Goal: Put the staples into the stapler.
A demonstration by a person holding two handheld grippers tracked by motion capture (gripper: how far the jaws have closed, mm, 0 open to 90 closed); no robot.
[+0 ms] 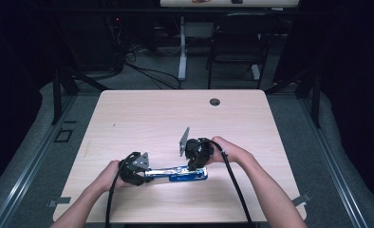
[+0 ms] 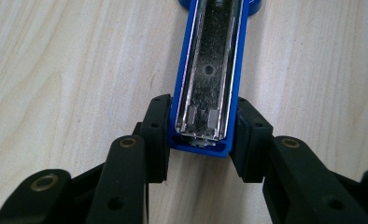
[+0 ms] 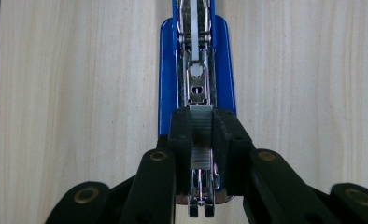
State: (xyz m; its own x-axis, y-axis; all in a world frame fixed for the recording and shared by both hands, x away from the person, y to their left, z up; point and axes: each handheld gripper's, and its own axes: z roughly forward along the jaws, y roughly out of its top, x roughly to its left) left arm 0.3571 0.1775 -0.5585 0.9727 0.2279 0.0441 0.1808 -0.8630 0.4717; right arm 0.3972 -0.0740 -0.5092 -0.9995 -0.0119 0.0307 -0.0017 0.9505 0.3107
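Pale wood grain is seen across the worktop [image 1: 142, 118], which is lit against a dark room; a chair [image 1: 237, 42] and loose cables [image 1: 152, 71] are seen on the floor beyond its far edge. A blue stapler [image 1: 178, 173] is laid opened out flat near the worktop's near edge, between the two grippers.

From the high view, the left gripper [image 1: 144, 174] is held at the stapler's left end and the right gripper [image 1: 194, 167] is lowered onto its right part from above.

In the left gripper view, the end of the stapler's blue arm [image 2: 210, 79] (its metal channel is turned upward) is clamped between the fingers [image 2: 156, 135], one finger being pressed against each side.

In the right gripper view, a strip of staples [image 3: 201, 135] is pinched between the nearly closed fingers [image 3: 180, 135], directly over the stapler's metal magazine [image 3: 197, 88]. Whether the strip is touching the magazine cannot be told. The stapler's blue base [image 3: 166, 84] is seen flat on the worktop beneath.
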